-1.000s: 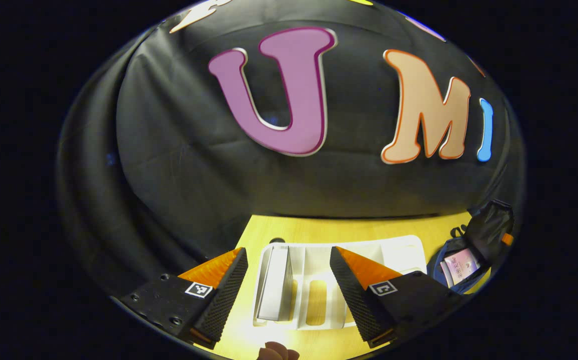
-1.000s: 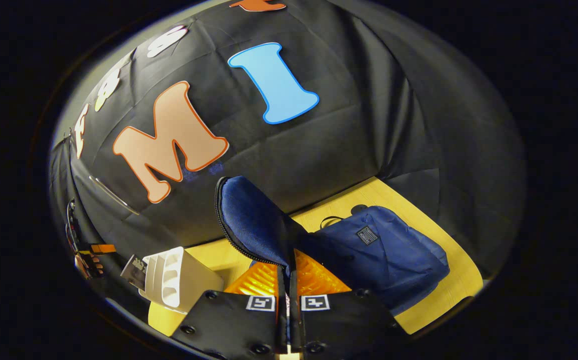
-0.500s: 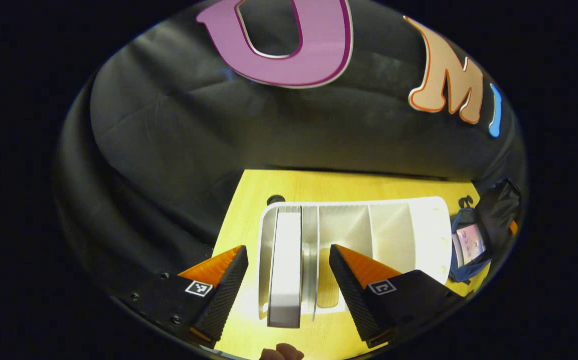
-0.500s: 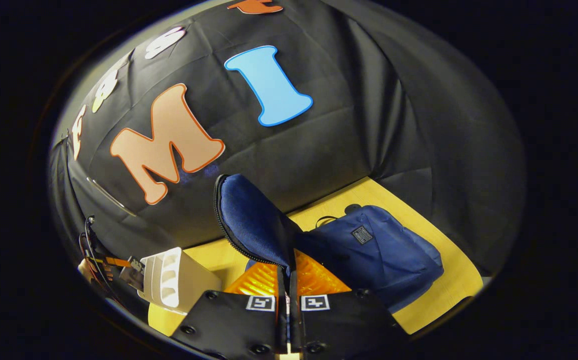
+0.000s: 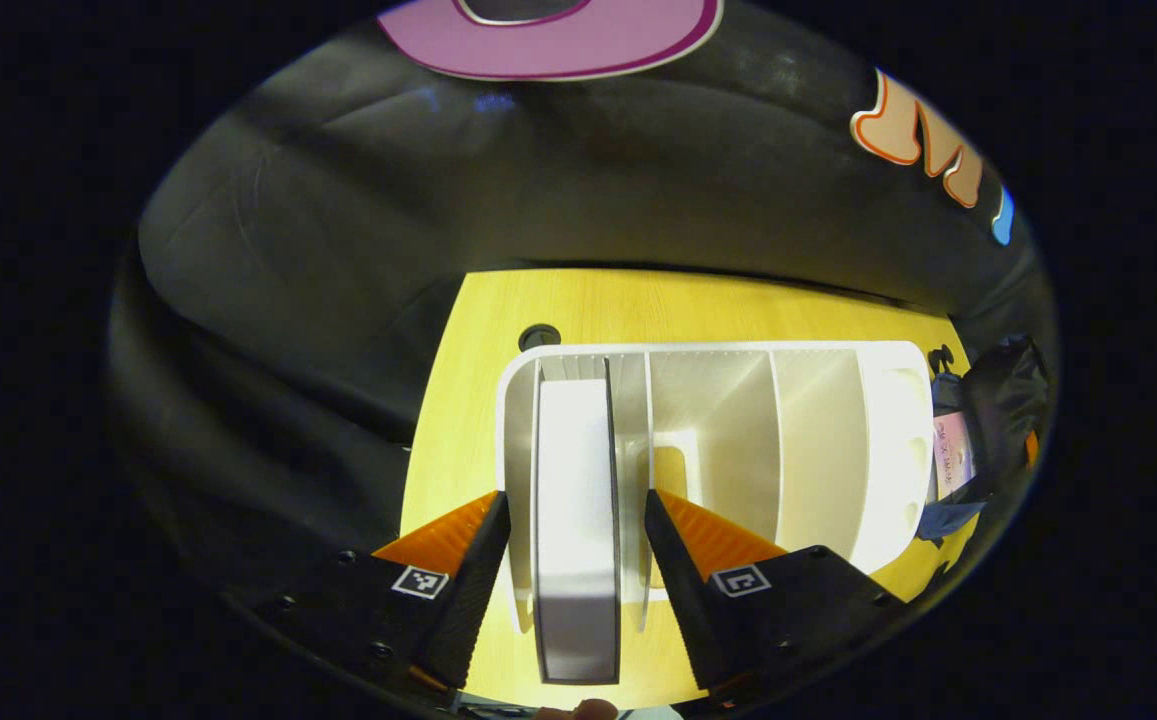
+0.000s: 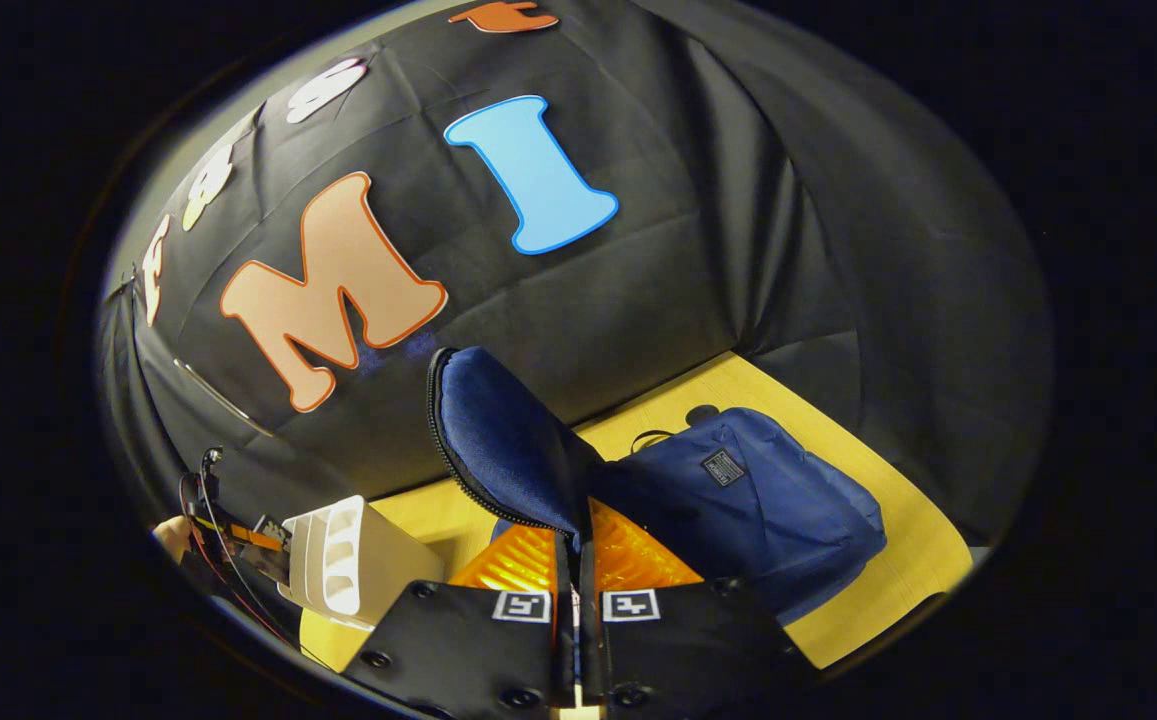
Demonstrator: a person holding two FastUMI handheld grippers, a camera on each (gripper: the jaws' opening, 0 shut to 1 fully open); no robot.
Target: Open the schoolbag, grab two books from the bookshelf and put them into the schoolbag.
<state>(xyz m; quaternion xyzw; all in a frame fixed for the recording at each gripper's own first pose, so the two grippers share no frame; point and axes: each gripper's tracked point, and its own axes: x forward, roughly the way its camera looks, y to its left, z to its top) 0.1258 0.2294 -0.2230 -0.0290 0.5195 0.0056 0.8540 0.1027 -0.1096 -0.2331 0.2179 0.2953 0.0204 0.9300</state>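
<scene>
- Left gripper is spread wide, one finger on each side of a white book that stands upright in the leftmost slot of the white bookshelf; a gap shows on both sides, so the fingers are apart from the book.
- Right gripper is pressed together, pinching the zipper edge of the blue schoolbag's flap and holding the flap lifted upright.
- The schoolbag lies on the yellow desk, its body stretching away to the right of the raised flap.
- In the left gripper view the schoolbag sits just beside the right end of the bookshelf, with a pink-covered book showing in its open mouth.
- The other slots of the bookshelf hold nothing that can be made out.
- The bookshelf stands on the desk to the left of the bag in the right gripper view, with the left gripper and cables at its far side.
</scene>
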